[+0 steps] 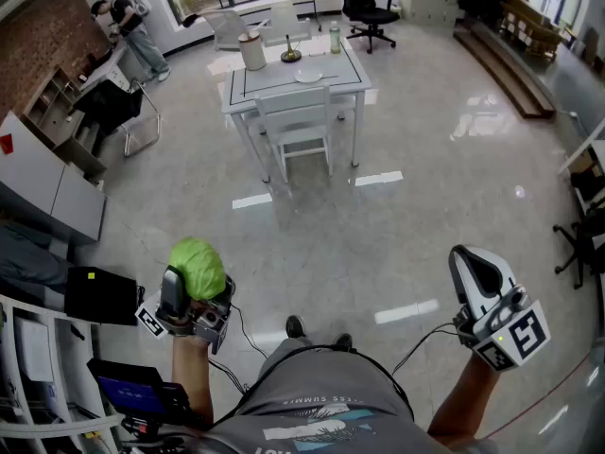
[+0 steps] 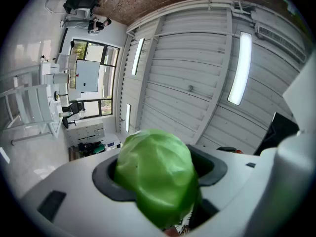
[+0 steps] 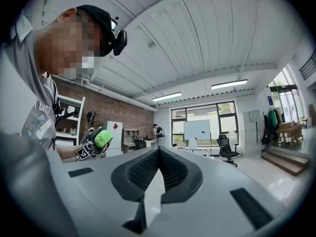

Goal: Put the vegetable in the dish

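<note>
While your left gripper (image 1: 192, 289) tilts upward at your left side, its jaws stand fairly wide and clamp a round green vegetable (image 1: 197, 265). It sits squarely between the dark pads (image 2: 102, 177), pressed against both, and bulges up past them. Your right gripper (image 1: 473, 261) is held level on the other side, with its jaws closed tip to tip and nothing between them. Far ahead across the glossy floor, a pale dish (image 1: 307, 76) rests on the white table (image 1: 274, 85), well apart from the vegetable.
</note>
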Tool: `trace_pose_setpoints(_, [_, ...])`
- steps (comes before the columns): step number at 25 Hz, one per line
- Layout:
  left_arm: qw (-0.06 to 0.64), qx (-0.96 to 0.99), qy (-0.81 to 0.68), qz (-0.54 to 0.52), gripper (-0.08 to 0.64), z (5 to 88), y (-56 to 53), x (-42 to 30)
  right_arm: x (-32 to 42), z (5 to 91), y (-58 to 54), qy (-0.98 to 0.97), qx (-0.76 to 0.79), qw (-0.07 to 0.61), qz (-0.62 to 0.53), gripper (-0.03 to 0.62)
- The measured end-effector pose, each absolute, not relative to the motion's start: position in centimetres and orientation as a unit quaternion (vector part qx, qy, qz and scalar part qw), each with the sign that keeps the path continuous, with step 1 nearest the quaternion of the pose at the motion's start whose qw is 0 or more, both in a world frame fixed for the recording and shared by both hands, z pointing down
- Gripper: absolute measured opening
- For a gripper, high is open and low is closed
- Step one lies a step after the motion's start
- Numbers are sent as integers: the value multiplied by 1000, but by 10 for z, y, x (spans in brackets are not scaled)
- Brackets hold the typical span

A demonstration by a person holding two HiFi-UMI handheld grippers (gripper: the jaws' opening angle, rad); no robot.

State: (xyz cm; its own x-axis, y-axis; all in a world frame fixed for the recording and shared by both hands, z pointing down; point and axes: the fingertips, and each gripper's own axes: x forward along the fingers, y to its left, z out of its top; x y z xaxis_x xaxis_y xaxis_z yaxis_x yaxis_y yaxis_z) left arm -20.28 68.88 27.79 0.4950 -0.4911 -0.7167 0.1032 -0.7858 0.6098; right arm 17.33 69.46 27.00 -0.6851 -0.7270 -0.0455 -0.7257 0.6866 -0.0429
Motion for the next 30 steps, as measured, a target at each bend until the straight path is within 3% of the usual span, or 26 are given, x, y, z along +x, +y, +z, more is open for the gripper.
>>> trace_pose_setpoints(12, [324,808,-95,-482,310,275,656,-222,156,272,679,901,-433,22,-17,8])
trace_pose_setpoints(16, [325,814,-86,-474,310,270,658,-213,157,264,685,898,-437,49,-21,8])
trace_pose_setpoints(22, [328,822,-70,-459,310,267,608,-266,93,259,639,894,-445,48,-22,9])
trace_pose_setpoints(30, [336,824,-52,-453,310,273,596,-268,80,255,638,890,-453,51,-13,8])
